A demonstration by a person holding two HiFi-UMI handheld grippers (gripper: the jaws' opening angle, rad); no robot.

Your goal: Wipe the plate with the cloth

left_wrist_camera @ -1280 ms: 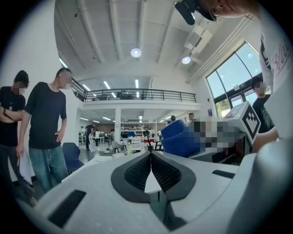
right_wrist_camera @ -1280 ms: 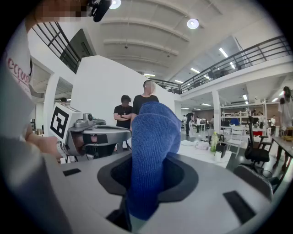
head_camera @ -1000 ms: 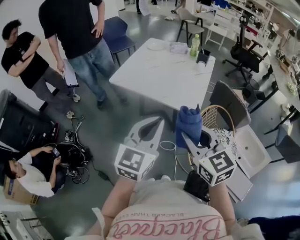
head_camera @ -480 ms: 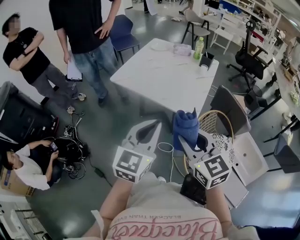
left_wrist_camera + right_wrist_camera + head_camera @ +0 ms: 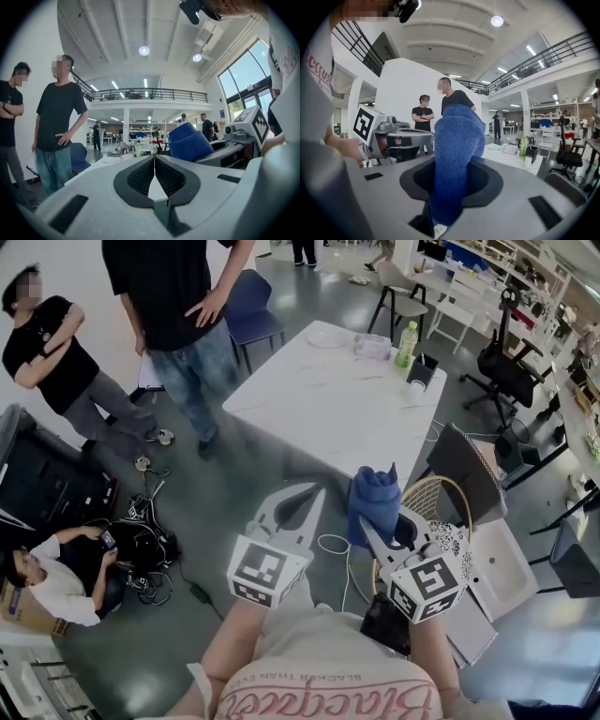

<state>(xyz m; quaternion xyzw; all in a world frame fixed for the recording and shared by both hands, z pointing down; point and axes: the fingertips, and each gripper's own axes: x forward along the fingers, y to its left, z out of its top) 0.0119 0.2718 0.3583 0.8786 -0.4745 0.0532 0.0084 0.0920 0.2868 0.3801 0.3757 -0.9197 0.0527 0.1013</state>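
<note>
Right gripper (image 5: pixel 368 525) clamped the blue cloth (image 5: pixel 375 493) at lower centre; left gripper (image 5: pixel 313 490) closed, empty. The plate (image 5: pixel 325 335) sat on the table (image 5: pixel 319 404), upper centre, well apart, wiping apparently not begun.

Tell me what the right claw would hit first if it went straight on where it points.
Probably the near edge of the white table; the right claw, shut on the blue cloth, aims at it, though depth is hard to judge.
</note>
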